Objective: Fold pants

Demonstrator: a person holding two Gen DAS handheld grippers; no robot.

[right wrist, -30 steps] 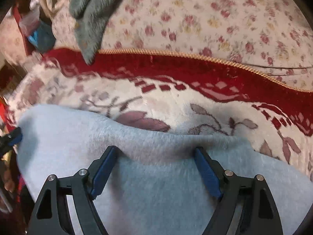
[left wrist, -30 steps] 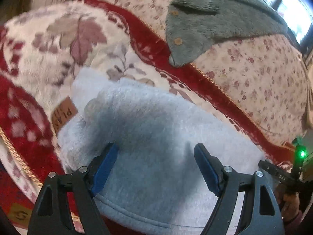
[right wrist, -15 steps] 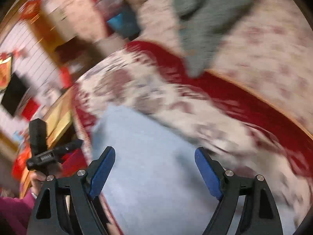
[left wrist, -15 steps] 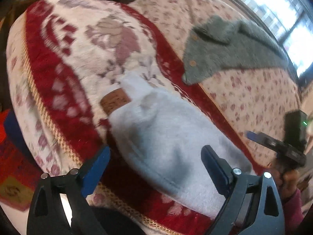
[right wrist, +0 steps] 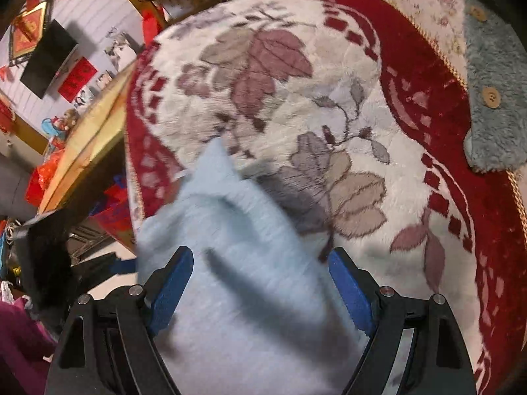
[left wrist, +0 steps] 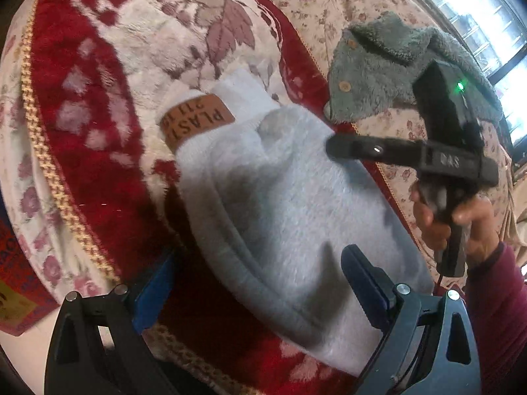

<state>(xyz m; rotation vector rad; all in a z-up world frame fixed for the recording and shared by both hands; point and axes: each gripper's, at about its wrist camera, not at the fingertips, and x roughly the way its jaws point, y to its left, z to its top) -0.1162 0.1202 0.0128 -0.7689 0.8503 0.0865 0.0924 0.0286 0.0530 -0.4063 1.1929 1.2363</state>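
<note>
Grey fleece pants (left wrist: 283, 197) lie folded on red floral blanket (left wrist: 98, 105), leather patch (left wrist: 196, 121) uppermost. Since a second ago: left gripper (left wrist: 260, 293) widened and released cloth; right gripper (right wrist: 260, 286) swung across toward bundle's end. Both jaws now spread wide, straddling pants, pads clear of fabric.

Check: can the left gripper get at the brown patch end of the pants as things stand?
Probably yes. The left gripper is open over the pants, and nothing covers the brown patch; the right gripper sits off to the side.
</note>
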